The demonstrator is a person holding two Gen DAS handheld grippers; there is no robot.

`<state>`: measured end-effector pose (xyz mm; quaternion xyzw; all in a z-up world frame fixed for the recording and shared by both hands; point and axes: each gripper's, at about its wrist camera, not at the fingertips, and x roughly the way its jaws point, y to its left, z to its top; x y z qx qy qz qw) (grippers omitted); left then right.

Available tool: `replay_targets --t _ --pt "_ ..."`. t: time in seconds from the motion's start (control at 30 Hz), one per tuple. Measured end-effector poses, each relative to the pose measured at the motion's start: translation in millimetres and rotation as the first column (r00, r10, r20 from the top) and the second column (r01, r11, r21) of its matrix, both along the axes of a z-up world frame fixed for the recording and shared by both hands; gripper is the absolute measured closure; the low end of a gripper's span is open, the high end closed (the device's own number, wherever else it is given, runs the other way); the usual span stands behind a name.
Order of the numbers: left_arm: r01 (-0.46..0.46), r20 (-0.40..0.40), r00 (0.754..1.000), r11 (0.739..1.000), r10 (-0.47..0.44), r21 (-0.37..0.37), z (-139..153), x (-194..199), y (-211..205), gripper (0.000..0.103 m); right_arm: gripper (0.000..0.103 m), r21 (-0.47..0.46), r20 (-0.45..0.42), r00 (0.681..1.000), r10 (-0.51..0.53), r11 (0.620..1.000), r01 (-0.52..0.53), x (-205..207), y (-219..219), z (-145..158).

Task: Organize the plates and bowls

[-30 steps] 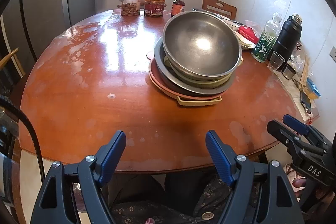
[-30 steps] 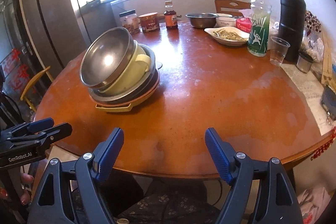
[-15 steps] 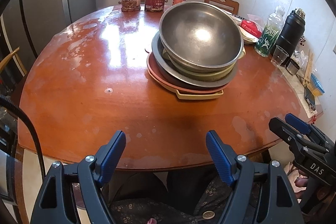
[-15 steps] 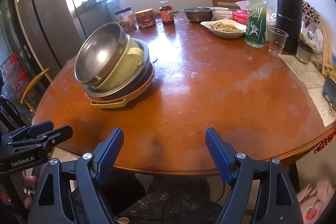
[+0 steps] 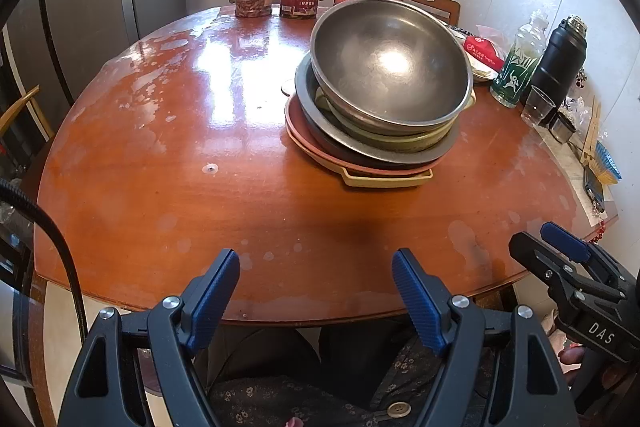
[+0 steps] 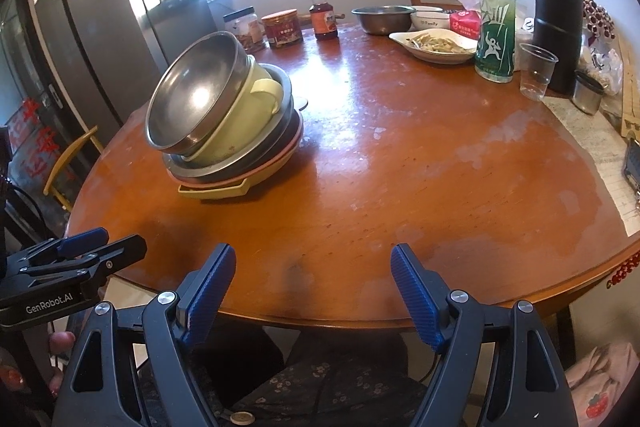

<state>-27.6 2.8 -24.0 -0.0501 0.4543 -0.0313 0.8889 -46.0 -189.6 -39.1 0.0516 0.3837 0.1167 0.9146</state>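
One steel bowl (image 6: 192,99), tilted, mouth toward camera

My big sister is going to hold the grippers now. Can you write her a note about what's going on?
Left hand-held gripper: open, empty, hovering at the near table edge.
Right hand-held gripper: open, empty, also at the near edge.
The stack: on the round table, tilted metal bowl on top, yellow-green handled bowl under it, then a metal plate, a pink plate and a yellow tray at the bottom.
Done: nothing has been sorted, as far as can be seen.
Left: take the stack apart, probably starting with the tilted top bowl, and sort plates from bowls.
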Motion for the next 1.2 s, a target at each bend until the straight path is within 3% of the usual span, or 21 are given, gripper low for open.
replay_targets --t 1.2 --pt "0.005 -0.023 1.0 1.0 -0.005 0.025 -3.2 11.8 0.2 0.025 0.022 -0.02 -0.009 1.0 -0.019 1.0 0.019 9.9 -1.0 0.0"
